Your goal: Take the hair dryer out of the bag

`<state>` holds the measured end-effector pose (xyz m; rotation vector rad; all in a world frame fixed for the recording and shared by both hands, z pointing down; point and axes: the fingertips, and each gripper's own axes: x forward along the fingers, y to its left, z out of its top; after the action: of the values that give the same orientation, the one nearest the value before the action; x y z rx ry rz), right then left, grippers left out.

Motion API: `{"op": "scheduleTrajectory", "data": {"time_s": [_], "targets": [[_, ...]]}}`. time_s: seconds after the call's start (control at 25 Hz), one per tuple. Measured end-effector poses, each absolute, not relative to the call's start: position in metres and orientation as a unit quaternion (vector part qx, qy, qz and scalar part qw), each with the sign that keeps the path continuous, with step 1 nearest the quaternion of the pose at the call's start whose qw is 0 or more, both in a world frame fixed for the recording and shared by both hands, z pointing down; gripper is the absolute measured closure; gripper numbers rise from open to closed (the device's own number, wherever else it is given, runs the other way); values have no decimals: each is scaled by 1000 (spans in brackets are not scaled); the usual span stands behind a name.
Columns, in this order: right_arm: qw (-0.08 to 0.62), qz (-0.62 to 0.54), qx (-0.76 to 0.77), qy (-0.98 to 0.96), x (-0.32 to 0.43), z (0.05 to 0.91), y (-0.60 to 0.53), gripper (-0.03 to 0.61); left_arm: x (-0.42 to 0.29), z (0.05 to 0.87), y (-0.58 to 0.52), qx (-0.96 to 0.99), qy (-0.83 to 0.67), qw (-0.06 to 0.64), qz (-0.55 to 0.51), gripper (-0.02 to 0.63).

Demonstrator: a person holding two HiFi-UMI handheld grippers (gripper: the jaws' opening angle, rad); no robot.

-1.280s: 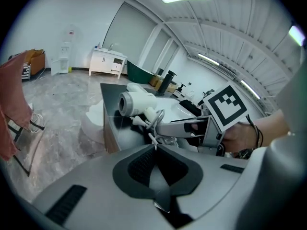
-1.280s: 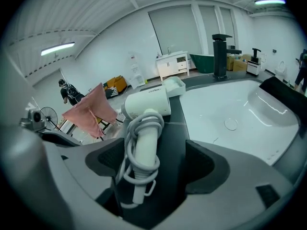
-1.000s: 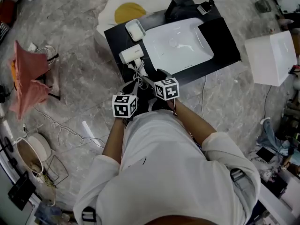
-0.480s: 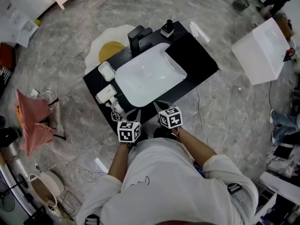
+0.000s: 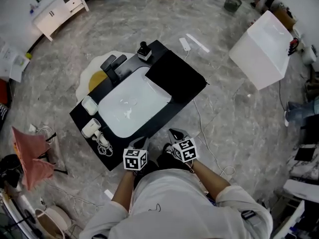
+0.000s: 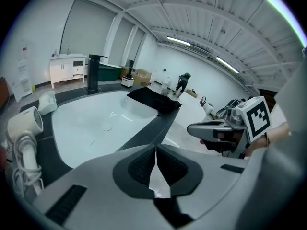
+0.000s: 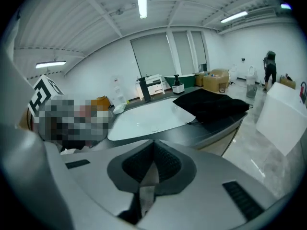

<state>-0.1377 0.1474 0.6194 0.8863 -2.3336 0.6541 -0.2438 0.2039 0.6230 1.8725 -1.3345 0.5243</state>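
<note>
White hair dryer (image 5: 91, 128) lying outside the bag, on the black countertop (image 5: 115, 151) left of the white basin (image 5: 132, 106), cord (image 5: 103, 143) bunched beside it, black bag (image 5: 174, 78) apparently slumped at the counter's far end, left gripper (image 5: 141, 142) and right gripper (image 5: 175, 133) pinched closed on nothing, at the near edge.

Legible text: none in any view.
Left cube (image 5: 135, 159): black-and-white square marker patterns; no letters or digits.
Right cube (image 5: 184, 150): the same kind of pattern, no lettering.
Wall sheets (image 6: 22, 75): printed, too small to read.
Hair dryer (image 6: 24, 123): white casing, no brand mark legible.
</note>
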Motion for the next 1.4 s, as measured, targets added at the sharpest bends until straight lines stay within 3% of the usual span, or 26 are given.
{"op": "scheduleTrajectory", "data": {"time_s": [0.28, 0.8, 1.28, 1.4], "targets": [[277, 171, 287, -901, -146, 588, 133, 581, -232, 602, 216, 704, -572, 385, 172, 586], [192, 109, 185, -957, -294, 500, 174, 580, -369, 509, 259, 624, -725, 281, 77, 586], [56, -46, 184, -980, -316, 344, 175, 580, -428, 360, 274, 587, -802, 111, 0, 584], [35, -33, 179, -983, -317, 330, 176, 580, -424, 332, 276, 582, -809, 75, -5, 584]]}}
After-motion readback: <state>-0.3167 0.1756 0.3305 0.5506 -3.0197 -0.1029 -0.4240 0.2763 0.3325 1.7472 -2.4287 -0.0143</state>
